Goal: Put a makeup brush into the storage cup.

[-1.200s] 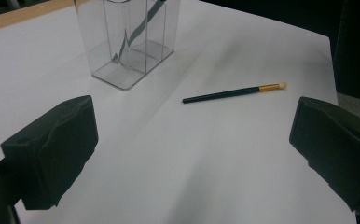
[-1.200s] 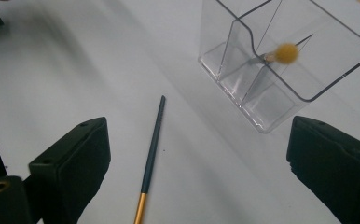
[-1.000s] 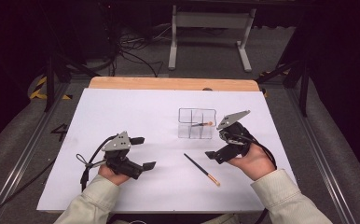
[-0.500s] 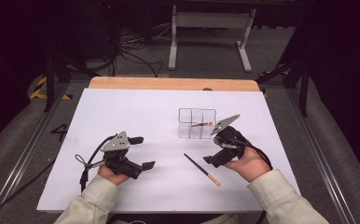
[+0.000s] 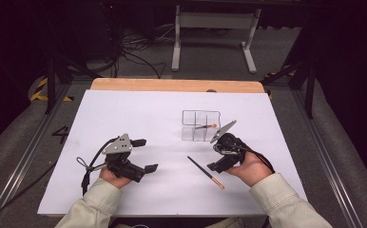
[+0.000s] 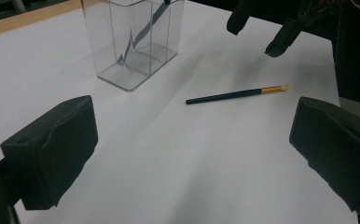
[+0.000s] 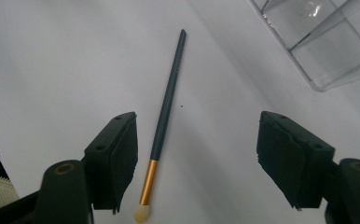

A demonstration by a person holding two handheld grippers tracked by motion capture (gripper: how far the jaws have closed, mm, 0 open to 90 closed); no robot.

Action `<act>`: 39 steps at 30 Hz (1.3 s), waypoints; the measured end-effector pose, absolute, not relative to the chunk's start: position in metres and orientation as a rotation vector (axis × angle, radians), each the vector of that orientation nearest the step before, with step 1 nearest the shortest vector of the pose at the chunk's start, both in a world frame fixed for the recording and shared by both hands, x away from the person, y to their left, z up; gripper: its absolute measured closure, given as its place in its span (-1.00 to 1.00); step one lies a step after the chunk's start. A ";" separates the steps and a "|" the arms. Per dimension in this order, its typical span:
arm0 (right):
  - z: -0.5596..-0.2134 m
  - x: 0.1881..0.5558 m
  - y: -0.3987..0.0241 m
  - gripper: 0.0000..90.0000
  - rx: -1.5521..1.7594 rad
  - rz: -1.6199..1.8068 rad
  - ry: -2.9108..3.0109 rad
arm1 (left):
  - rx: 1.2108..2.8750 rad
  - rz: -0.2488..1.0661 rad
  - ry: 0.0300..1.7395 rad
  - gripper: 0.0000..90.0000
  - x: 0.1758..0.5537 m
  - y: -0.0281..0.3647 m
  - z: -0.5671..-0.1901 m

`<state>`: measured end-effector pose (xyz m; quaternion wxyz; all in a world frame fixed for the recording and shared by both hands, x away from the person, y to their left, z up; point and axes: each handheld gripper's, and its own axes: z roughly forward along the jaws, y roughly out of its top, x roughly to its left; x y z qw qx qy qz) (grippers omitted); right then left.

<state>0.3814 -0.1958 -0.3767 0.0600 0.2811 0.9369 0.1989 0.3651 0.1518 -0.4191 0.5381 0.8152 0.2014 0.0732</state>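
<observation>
A slim brush (image 5: 205,172) with a dark handle, gold ferrule and pale tip lies flat on the white table top. My right gripper (image 5: 214,158) hovers low over its tip end. In the right gripper view the brush (image 7: 166,112) lies between the jaws, close beside the left-hand one, and my right gripper (image 7: 197,158) is open around it. Its jaws have just been closing and neither pad presses on the brush. My left gripper (image 5: 145,154) rests at the front left, open and holding nothing. A clear divided organiser (image 5: 199,126) stands behind with a second brush (image 5: 205,127) in it.
The white sheet (image 5: 124,114) covers the table, with a wooden edge (image 5: 172,85) at the back. In the left gripper view, the organiser (image 6: 131,42) stands ahead, the brush (image 6: 234,94) lies to its right and the other gripper (image 6: 257,28) hangs above it.
My right gripper has come down and leftward from beside the organiser to just over the loose brush, with its jaws narrower. The left gripper has stayed put.
</observation>
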 end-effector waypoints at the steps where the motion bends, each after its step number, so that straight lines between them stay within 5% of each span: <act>1: -0.378 0.381 -0.195 -0.31 0.856 0.594 2.843 | 1.940 0.174 0.479 -0.96 0.365 0.152 -0.419; 28: -0.412 0.380 -0.180 0.17 0.853 0.393 2.965 | 1.939 0.145 0.481 -0.96 0.365 0.151 -0.420; 39: -0.420 0.379 -0.173 0.52 0.830 0.288 2.985 | 1.938 0.153 0.480 -0.96 0.365 0.151 -0.419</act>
